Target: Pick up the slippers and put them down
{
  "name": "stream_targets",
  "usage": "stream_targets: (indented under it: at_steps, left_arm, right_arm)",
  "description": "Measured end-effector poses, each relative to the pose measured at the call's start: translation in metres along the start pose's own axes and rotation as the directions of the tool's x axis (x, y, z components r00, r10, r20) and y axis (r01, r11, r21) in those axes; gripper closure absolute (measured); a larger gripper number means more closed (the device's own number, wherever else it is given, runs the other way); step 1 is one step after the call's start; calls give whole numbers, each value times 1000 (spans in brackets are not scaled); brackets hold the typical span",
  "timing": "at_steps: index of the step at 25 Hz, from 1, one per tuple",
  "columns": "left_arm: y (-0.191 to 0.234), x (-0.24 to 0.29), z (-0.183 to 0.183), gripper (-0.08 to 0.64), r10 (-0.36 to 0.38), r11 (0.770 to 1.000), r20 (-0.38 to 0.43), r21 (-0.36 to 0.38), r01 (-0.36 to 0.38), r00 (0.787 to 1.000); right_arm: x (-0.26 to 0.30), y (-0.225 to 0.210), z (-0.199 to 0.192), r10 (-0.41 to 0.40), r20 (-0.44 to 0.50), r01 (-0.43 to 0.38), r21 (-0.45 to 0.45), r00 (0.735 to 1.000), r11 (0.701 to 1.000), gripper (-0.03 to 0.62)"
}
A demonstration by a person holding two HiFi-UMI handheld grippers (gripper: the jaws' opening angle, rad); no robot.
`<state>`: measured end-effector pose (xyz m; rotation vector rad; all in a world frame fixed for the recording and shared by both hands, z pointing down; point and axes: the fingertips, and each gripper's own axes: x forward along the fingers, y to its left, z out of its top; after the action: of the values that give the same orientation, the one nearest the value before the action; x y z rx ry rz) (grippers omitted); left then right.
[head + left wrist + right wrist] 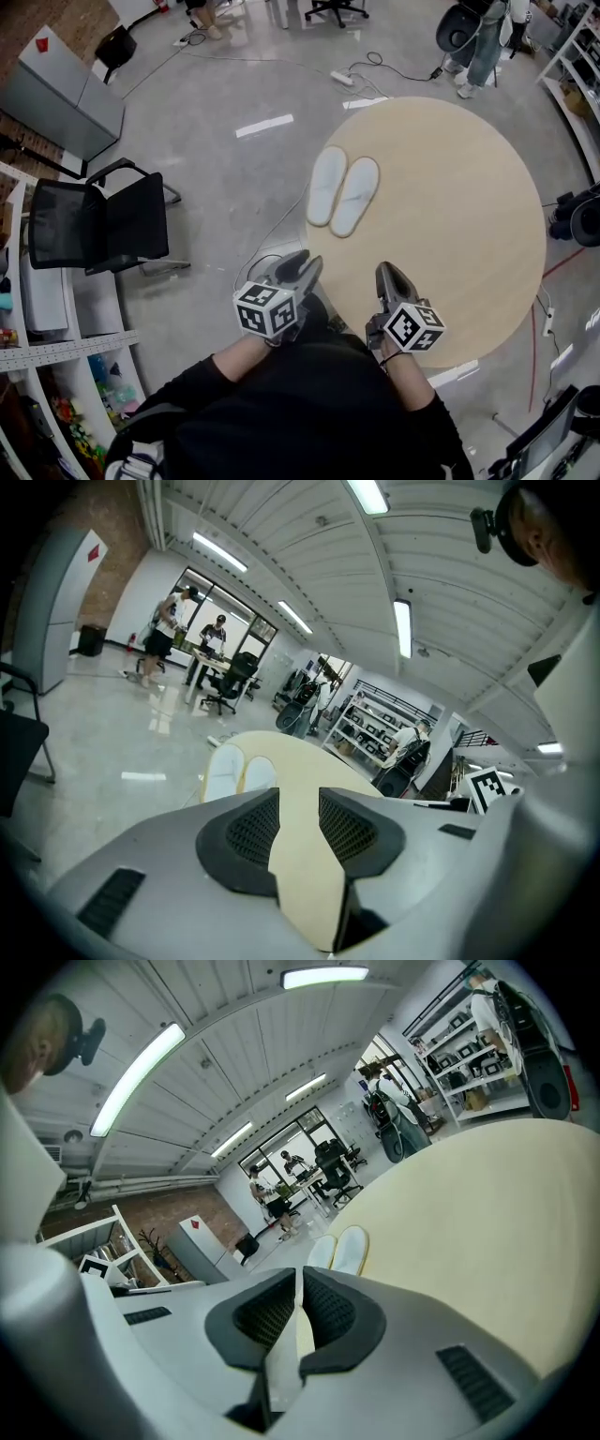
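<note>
Left gripper (305, 265) has its jaws partly apart with nothing between them; only the bare surface (469, 206) shows through the gap. Right gripper (387, 274) has its jaws all but together and is likewise empty. Both hang at the near edge of the surface, well apart from the slippers (341, 190).

Progress: in my judgement the pick-up has not begun. The pair lies side by side, seemingly touching along the inner edges, near the left rim of the surface as the head view shows it. Neither slipper is gripped or touched. The reach, the grip, the lift and the setting down all remain.

Materials: the slippers are whitish, flat, long ovals with rounded ends, and a thin yellowish edge runs round each in my gripper views. They look soft and pliable, and I expect them to be light. The surface is round, smooth and matt, in a pale wood tone. My jaws are hard grey shells with dark, finely meshed pads (253, 829).
</note>
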<state>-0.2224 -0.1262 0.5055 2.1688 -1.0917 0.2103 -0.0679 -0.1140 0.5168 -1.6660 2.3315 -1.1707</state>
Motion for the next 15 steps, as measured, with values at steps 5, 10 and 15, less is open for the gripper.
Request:
stream_targets:
  at_steps: [5, 10, 15]
  left_arm:
    - [47, 41, 32, 433, 47, 999, 3, 5, -47, 999]
    - [80, 106, 48, 431, 48, 998, -71, 39, -46, 996]
    - [118, 157, 49, 428, 34, 999, -143, -27, -38, 989]
  right_arm:
    - [45, -18, 17, -73, 12, 74, -33, 997, 997, 574]
    - [86, -41, 33, -131, 8, 132, -34, 991, 991, 571]
    - [135, -58, 31, -169, -50, 168, -22, 984, 985, 500]
